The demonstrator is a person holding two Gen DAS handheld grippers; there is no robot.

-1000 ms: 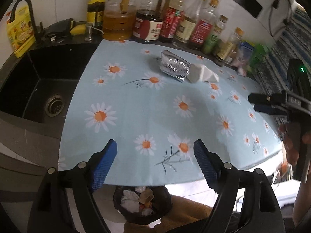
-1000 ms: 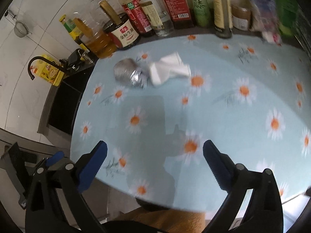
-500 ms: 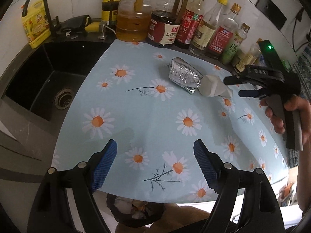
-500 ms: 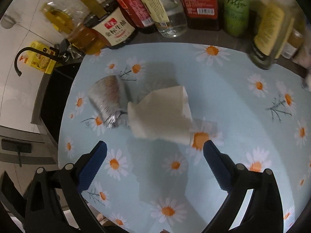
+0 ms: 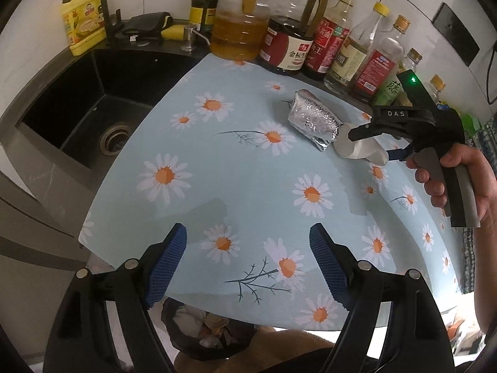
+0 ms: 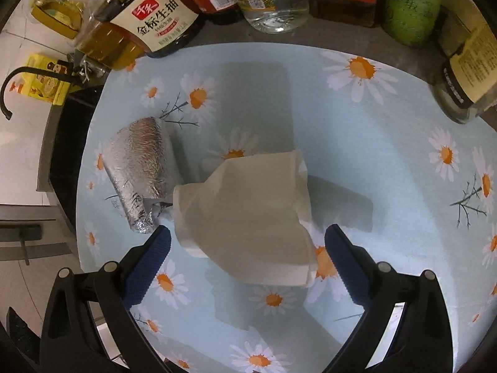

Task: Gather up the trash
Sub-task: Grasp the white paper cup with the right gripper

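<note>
A crumpled white tissue (image 6: 248,211) lies on the daisy-print tablecloth (image 6: 372,143), touching a crinkled silver foil bag (image 6: 139,168) to its left. My right gripper (image 6: 247,261) stands open, pointing steeply down, with the tissue between its blue pads (image 6: 149,261) and a small gap on each side. In the left wrist view the right gripper (image 5: 377,144), held by a hand (image 5: 459,174), straddles the tissue (image 5: 360,150) beside the foil bag (image 5: 313,119). My left gripper (image 5: 248,264) is open and holds nothing, over the cloth's near edge.
Oil, soy sauce and vinegar bottles (image 5: 289,49) line the back of the counter. A black sink (image 5: 80,118) with a faucet and a yellow detergent bottle (image 5: 82,28) lies to the left. A dark bin (image 5: 208,329) with trash in it stands below the table's front edge.
The right gripper has come down and forward over the cloth until the tissue sits between its open jaws. The left gripper has rolled and shifted slightly, still open.
</note>
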